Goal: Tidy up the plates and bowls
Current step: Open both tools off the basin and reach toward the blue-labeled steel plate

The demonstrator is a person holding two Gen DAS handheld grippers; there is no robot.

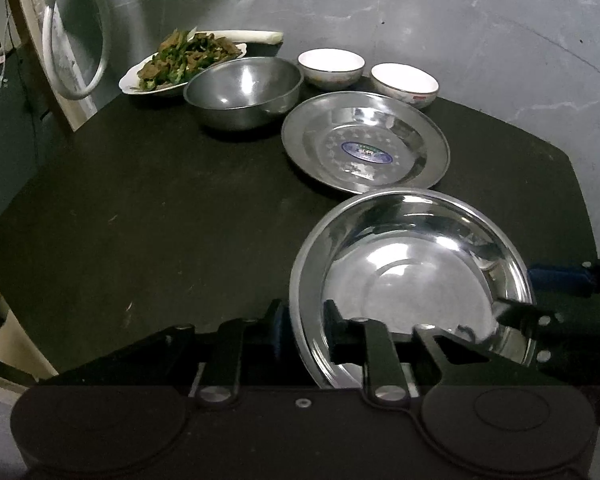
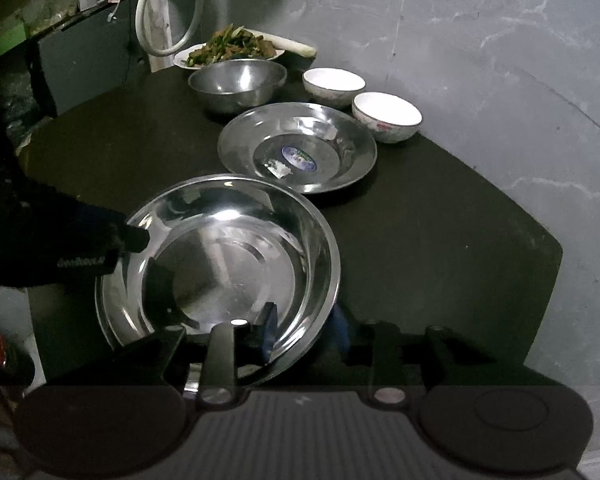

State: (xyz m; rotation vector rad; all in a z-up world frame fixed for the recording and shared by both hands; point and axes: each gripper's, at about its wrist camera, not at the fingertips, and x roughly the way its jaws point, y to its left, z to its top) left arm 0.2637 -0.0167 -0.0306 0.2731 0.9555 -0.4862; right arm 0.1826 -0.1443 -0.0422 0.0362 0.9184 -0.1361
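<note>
A shiny steel plate (image 1: 411,280) (image 2: 228,272) is at the near edge of the black table (image 1: 160,220). My left gripper (image 1: 303,328) straddles its left rim, one finger outside and one inside. My right gripper (image 2: 305,332) straddles its right rim the same way; it also shows in the left wrist view (image 1: 539,296). A second steel plate (image 1: 365,142) (image 2: 298,146) with a blue sticker lies just behind. A steel bowl (image 1: 244,92) (image 2: 238,84) and two white bowls (image 1: 331,66) (image 1: 404,83) stand at the back.
A white plate of cooked greens (image 1: 180,64) (image 2: 228,50) sits at the back left with a leek behind it. A white hose loop (image 1: 76,40) hangs left. A grey wall (image 1: 459,20) stands close behind the table.
</note>
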